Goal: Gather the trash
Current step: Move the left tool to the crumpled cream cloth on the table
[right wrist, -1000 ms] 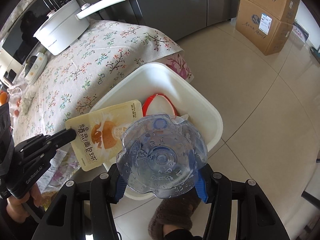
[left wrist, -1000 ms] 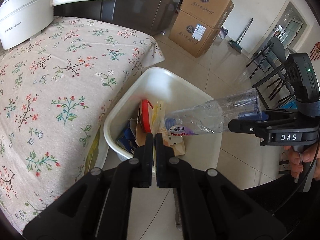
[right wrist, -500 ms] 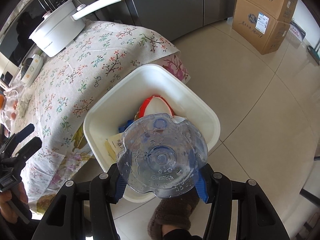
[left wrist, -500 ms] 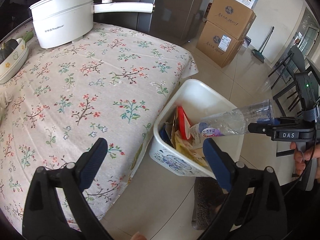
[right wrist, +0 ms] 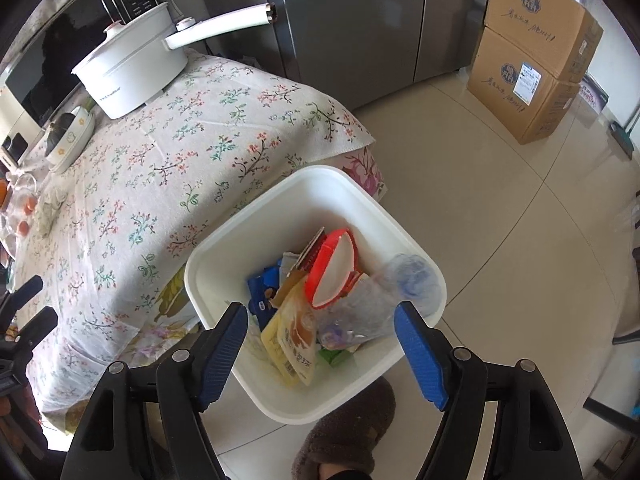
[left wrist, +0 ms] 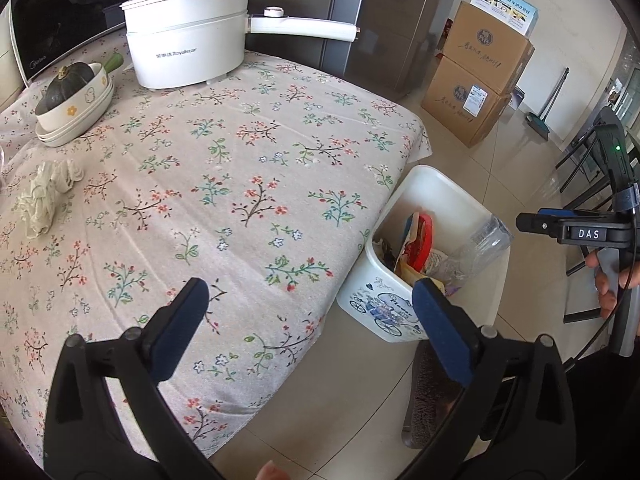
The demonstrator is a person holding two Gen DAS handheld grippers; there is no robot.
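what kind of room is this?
Likely a home kitchen or dining area: an electric pot on a floral-clothed table, a fridge behind it, and a bin of food wrappers on the tiled floor.

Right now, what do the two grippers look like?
Both are black plastic with screw pivots and blue pads lining the fingers. The right gripper, seen side-on, carries a white "DAS" label, a green LED and a black cable. The left gripper matches.

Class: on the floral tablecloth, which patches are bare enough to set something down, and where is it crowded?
Bare: the cloth's middle and bin-side edge, between the white pot and trash bin. Crowded: the far-left side, with stacked bowls and a crumpled rag.
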